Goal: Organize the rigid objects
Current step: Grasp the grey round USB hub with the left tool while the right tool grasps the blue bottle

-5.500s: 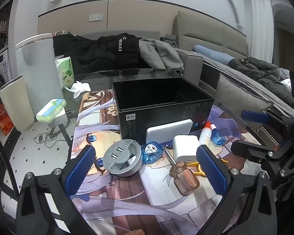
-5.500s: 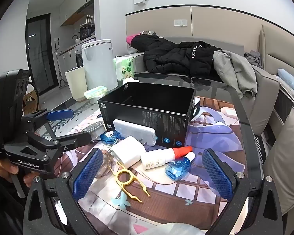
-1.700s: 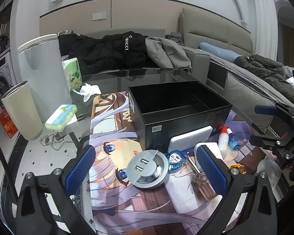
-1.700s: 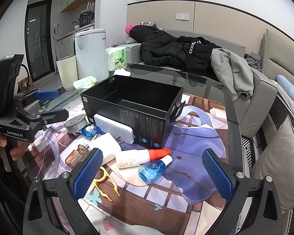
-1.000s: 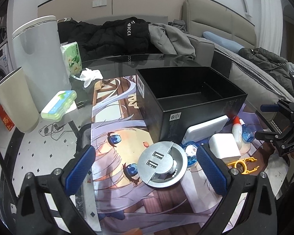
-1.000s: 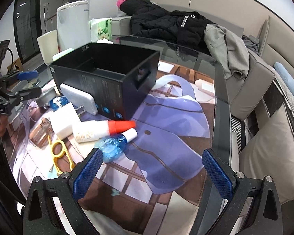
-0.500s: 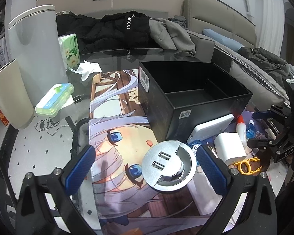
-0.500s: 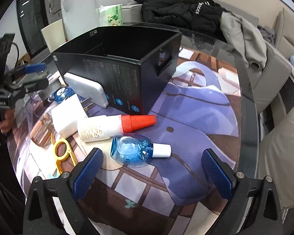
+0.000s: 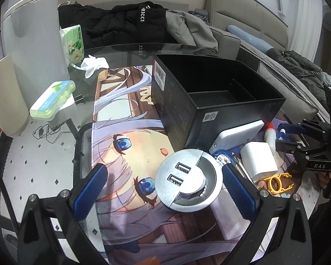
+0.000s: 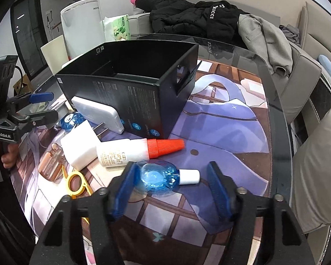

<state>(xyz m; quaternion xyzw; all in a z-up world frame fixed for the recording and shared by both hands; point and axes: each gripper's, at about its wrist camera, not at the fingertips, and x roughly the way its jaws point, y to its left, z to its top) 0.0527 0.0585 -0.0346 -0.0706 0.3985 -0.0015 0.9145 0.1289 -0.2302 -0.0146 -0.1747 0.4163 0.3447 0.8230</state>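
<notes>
Pretty much nothing sorted yet: the black box (image 10: 130, 81) looks empty and everything's loose on the bench (image 10: 242, 50) in front of it. Right tongs (image 10: 172, 190) are open around the blue bottle (image 10: 158, 177), lying sideways between the tips, not squeezed. Left tongs (image 9: 165, 190) are open too, with the silver USB puck (image 9: 188, 182) between them, toward the right tip.

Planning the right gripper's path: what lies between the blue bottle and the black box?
In the right wrist view, the white glue bottle with its orange cap lies between blue bottle and black box.
</notes>
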